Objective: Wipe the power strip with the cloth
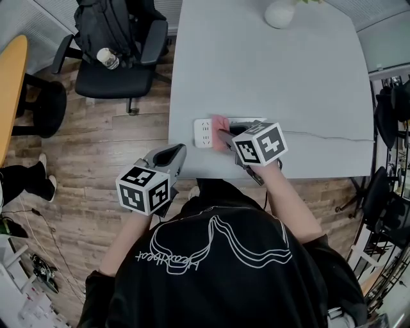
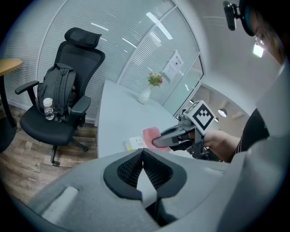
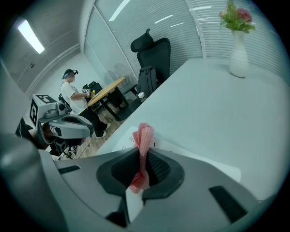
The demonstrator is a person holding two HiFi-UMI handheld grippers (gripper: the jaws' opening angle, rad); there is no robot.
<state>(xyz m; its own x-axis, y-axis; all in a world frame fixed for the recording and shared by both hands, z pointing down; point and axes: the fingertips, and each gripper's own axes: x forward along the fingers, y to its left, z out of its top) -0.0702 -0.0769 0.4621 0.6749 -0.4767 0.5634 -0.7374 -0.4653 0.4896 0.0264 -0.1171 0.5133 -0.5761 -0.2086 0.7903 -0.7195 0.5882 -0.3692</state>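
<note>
A white power strip (image 1: 205,132) lies near the front edge of the grey table (image 1: 269,77), its cable running off to the right. My right gripper (image 1: 225,138) is shut on a pink cloth (image 1: 220,130) that rests on the strip's middle. In the right gripper view the pink cloth (image 3: 142,149) is pinched between the jaws, with the power strip (image 3: 124,144) just beyond. My left gripper (image 1: 173,155) hangs off the table's front left, shut with nothing in it. The left gripper view shows the cloth (image 2: 151,134) and strip (image 2: 135,143) ahead.
A black office chair (image 1: 118,54) with a backpack and a bottle stands left of the table. A white vase (image 1: 280,13) sits at the table's far edge. A wooden table (image 1: 9,90) is at far left. Another person (image 3: 72,97) sits in the background.
</note>
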